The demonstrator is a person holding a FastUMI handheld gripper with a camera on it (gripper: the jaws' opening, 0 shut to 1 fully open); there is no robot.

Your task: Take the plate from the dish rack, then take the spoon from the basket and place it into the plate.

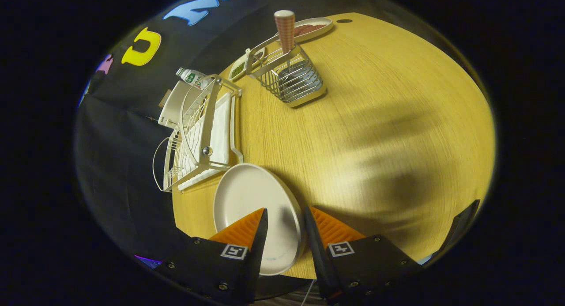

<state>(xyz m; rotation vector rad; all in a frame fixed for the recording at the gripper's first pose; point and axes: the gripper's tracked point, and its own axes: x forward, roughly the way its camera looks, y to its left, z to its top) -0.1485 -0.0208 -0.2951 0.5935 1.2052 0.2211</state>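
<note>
I see my gripper (pixel 284 217) with its 2 fingers spread apart over the round white ceramic plate (pixel 251 204), gripping nothing; the plate lies flat on the light wooden table (pixel 375 120), just beside the white wire dish rack (pixel 198 134). Well beyond, the wire utensil basket (pixel 293 78) holds the spoon with a checked handle (pixel 285 30).

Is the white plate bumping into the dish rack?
Cannot tell. In the gripper view the plate meets the rack's corner with no visible gap; the open tool hovers over it.
</note>
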